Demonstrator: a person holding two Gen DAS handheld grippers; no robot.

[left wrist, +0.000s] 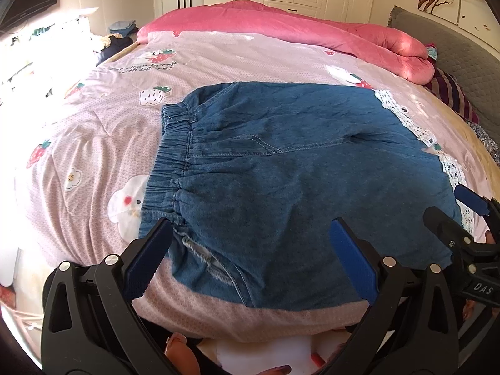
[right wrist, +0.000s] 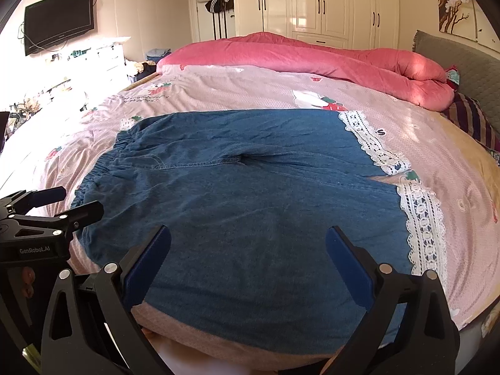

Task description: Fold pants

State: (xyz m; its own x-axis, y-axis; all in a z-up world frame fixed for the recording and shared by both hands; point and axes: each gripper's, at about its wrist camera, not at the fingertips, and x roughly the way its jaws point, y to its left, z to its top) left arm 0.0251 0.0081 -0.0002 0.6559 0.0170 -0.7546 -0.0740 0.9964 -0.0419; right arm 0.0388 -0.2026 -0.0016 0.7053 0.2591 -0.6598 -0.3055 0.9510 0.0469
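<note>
Blue denim pants (left wrist: 297, 172) with an elastic waistband (left wrist: 172, 156) on the left and white lace hems (right wrist: 422, 212) on the right lie spread flat on the bed, near its front edge. My left gripper (left wrist: 250, 237) hovers open above the near waistband corner, with nothing between its blue pads. My right gripper (right wrist: 248, 243) is open too, over the near edge of the lower leg (right wrist: 250, 250). Each gripper shows in the other's view: the right gripper (left wrist: 468, 212) at the far right, the left gripper (right wrist: 62, 203) at the far left.
The bed has a pink strawberry-print sheet (right wrist: 218, 84). A rolled pink quilt (right wrist: 312, 53) lies along the far side, with striped pillows (right wrist: 468, 118) and a grey headboard (right wrist: 453, 53) at the right. A wall TV (right wrist: 59, 22), wardrobe (right wrist: 328, 3) and cluttered shelf (right wrist: 93, 56) stand beyond.
</note>
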